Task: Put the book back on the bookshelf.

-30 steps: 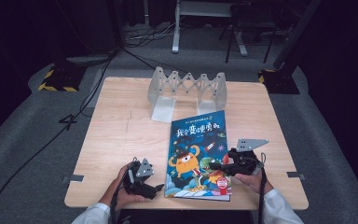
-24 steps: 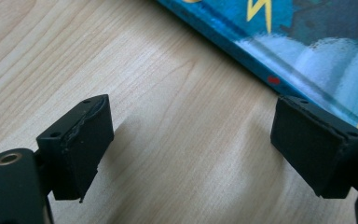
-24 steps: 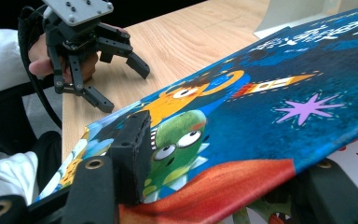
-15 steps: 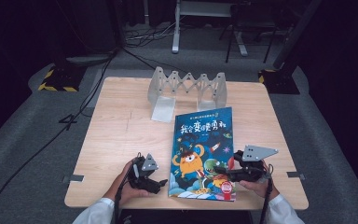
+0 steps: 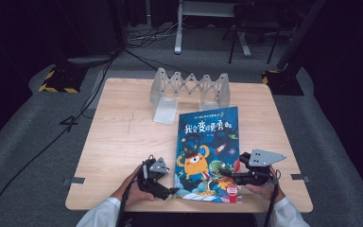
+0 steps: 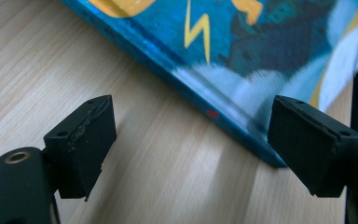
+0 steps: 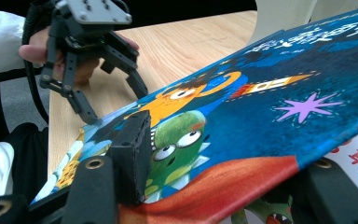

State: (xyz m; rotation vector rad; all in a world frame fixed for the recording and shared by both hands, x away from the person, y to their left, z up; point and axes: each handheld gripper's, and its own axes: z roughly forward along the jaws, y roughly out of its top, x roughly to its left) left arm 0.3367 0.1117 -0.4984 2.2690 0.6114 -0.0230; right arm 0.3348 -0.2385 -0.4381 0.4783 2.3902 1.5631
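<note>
On the wooden table (image 5: 123,142), seen from above, a picture book (image 5: 208,151) lies at the near right, its cover pinched by the right gripper (image 5: 224,174). Beside its spine (image 6: 186,81), the left gripper (image 6: 191,144) stands wide and empty. Along the right gripper (image 7: 223,172), the cover (image 7: 270,112) rises, apparently mid-opening; next, swing it leftward.

book, left gripper view: picture book (image 6: 242,42) cut off by top and right edges; cover art blurred
right tool, lower jaw: hidden beneath the lifted cover in the right gripper view
cover lettering, high view: too small to tell
</note>
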